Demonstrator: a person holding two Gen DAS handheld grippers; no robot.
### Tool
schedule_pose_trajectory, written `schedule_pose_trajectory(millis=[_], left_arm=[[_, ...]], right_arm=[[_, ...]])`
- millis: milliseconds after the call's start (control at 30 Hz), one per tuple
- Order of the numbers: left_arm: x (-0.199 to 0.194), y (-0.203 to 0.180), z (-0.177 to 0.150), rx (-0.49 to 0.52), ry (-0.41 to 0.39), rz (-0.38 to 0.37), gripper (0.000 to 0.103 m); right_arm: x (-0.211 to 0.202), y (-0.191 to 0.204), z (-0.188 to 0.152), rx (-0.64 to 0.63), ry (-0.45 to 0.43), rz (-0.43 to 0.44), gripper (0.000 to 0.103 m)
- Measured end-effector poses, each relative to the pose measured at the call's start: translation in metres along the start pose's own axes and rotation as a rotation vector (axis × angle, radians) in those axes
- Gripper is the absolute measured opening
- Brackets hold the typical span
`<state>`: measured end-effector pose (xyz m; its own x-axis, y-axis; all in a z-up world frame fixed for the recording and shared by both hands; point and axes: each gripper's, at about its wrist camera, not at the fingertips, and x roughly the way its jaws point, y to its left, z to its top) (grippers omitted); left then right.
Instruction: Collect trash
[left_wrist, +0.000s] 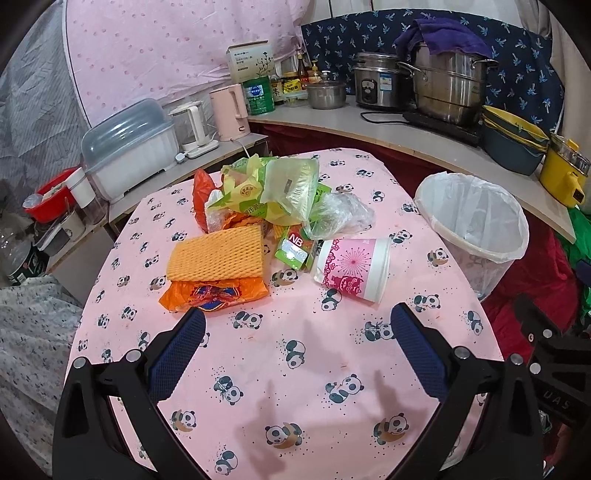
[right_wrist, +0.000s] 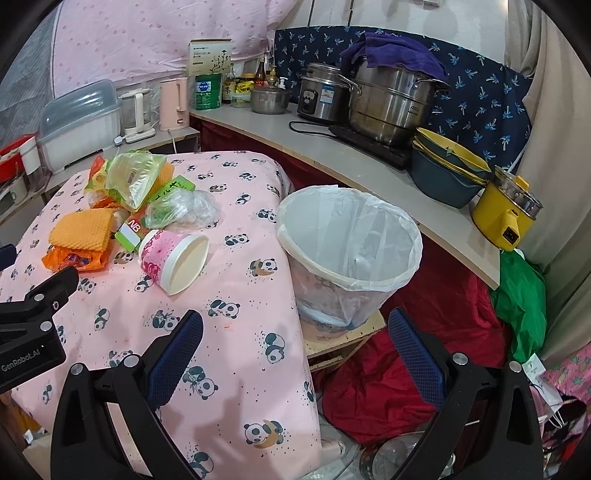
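Observation:
A heap of trash lies on a table with a pink panda cloth (left_wrist: 295, 387): a pink paper cup (left_wrist: 352, 269) on its side, an orange foam net (left_wrist: 216, 256), an orange wrapper (left_wrist: 214, 293), a green NB box (left_wrist: 293, 249), yellow-green plastic bags (left_wrist: 273, 188) and a clear plastic wad (left_wrist: 341, 214). A white-lined bin (left_wrist: 472, 221) stands right of the table. My left gripper (left_wrist: 299, 332) is open and empty, above the cloth just short of the trash. My right gripper (right_wrist: 295, 343) is open and empty, over the table's right edge near the bin (right_wrist: 351, 251). The cup (right_wrist: 173, 258) lies to its far left.
A curved counter (right_wrist: 369, 166) behind holds steel pots (right_wrist: 391, 103), a rice cooker (right_wrist: 321, 96), stacked bowls (right_wrist: 447, 173), a yellow pot (right_wrist: 506, 218), kettles and bottles. Red cloth (right_wrist: 369, 387) and a green bag (right_wrist: 524, 295) lie on the floor by the bin.

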<state>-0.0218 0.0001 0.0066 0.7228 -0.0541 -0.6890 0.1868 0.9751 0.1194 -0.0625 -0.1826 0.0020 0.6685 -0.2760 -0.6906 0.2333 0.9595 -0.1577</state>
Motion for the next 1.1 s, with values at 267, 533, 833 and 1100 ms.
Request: schedule_pose_trajectory(millis=[267,533,833,1100], left_arm=[[0.004,0.001,0.008,0.007,-0.018,-0.024,0.096],[0.011,0.016,0.018,-0.010,-0.058,-0.038,0.096],[0.039,0.053,0.050,-0.073,-0.082,-0.013,0.096],[0.086,0.070,0.090,-0.088,-0.082,-0.060,0.096]], right_arm=[[0.001,-0.001,0.008,0.019,-0.017,-0.010,0.096],[0.009,-0.001,0.019,0.050,-0.028,-0.019,0.096],[0.033,0.008,0.044,0.061,-0.035,0.004,0.096],[0.063,0.018,0.069,0.092,-0.020,0.049,0.096]])
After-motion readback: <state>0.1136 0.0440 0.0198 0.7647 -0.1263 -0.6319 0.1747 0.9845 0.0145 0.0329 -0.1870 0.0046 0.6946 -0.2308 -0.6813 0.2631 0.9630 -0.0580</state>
